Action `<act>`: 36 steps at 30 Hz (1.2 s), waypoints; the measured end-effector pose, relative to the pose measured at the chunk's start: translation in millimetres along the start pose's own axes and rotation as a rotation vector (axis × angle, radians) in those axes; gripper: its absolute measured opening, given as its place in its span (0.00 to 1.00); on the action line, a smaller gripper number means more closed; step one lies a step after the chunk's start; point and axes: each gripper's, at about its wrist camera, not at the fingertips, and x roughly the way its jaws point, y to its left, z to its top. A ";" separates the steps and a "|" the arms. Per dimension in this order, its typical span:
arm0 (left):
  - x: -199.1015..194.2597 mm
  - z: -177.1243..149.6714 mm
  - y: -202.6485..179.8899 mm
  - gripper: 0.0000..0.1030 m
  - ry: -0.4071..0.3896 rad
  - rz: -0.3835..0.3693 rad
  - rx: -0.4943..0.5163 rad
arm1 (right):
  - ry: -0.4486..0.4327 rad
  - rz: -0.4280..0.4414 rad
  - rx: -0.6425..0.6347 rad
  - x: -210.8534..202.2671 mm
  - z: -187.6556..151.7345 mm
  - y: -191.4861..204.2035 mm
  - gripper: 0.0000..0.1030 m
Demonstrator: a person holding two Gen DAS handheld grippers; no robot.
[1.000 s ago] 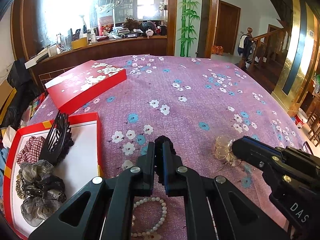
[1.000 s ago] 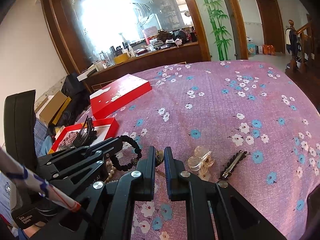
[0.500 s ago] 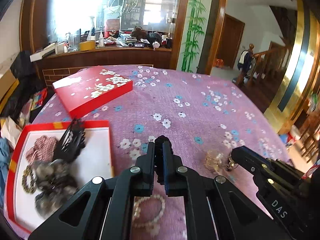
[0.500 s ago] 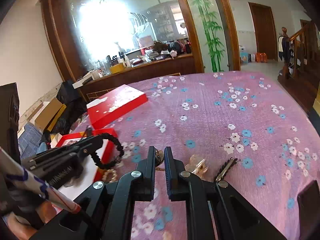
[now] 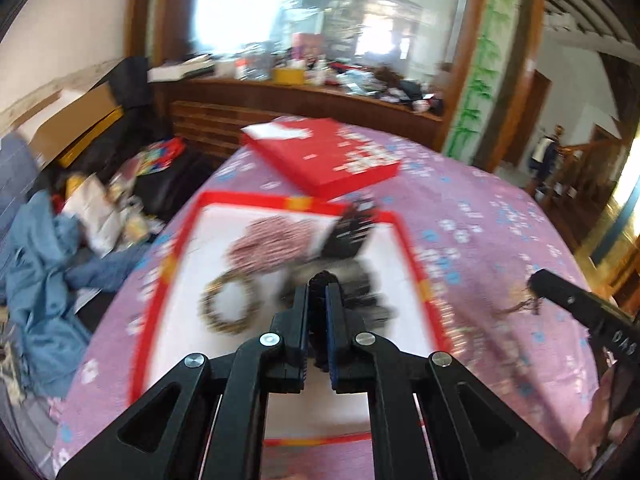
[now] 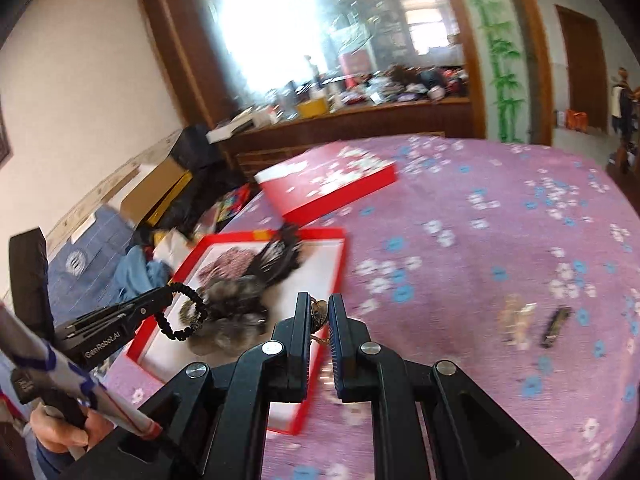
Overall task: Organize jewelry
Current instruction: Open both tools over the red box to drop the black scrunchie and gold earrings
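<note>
My left gripper (image 5: pixel 317 294) is shut on a black bead bracelet (image 6: pixel 182 312), held above the open red tray (image 5: pixel 176 256). The tray holds a checked scrunchie (image 5: pixel 272 240), a gold bead ring (image 5: pixel 228 308), dark scrunchies and a black claw clip (image 5: pixel 352 228). My right gripper (image 6: pixel 319 308) is shut on a small gold chain piece (image 6: pixel 319 314), near the tray's right edge (image 6: pixel 340 264). A clear claw clip (image 6: pixel 516 320) and a black hair clip (image 6: pixel 555 326) lie on the purple cloth to the right.
The red box lid (image 5: pixel 324 152) lies on the flowered cloth behind the tray. Clutter, blue cloth (image 5: pixel 36 264) and cardboard boxes lie off the table's left edge. A wooden counter with a mirror stands at the back.
Both grippers have swung left towards the red tray. The left one, with the bracelet, now hangs over the tray. The right one carries its gold piece along.
</note>
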 end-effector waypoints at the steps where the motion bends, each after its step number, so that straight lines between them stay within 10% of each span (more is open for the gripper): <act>1: 2.3 -3.9 11.4 0.07 0.008 0.013 -0.015 | 0.014 0.008 -0.009 6.0 -0.8 6.3 0.09; 24: 46.1 -29.6 64.6 0.08 0.086 0.053 -0.135 | 0.203 -0.068 -0.080 106.0 -24.1 46.1 0.10; 27: 45.5 -28.8 65.1 0.13 0.088 0.057 -0.143 | 0.210 -0.055 -0.067 104.5 -23.4 43.7 0.11; 30: 43.1 -27.6 68.5 0.38 0.088 0.062 -0.163 | 0.207 -0.043 -0.058 98.5 -21.7 40.6 0.15; 36: 24.4 -20.6 61.1 0.38 0.052 0.055 -0.151 | 0.139 -0.008 -0.025 62.9 -10.3 23.6 0.19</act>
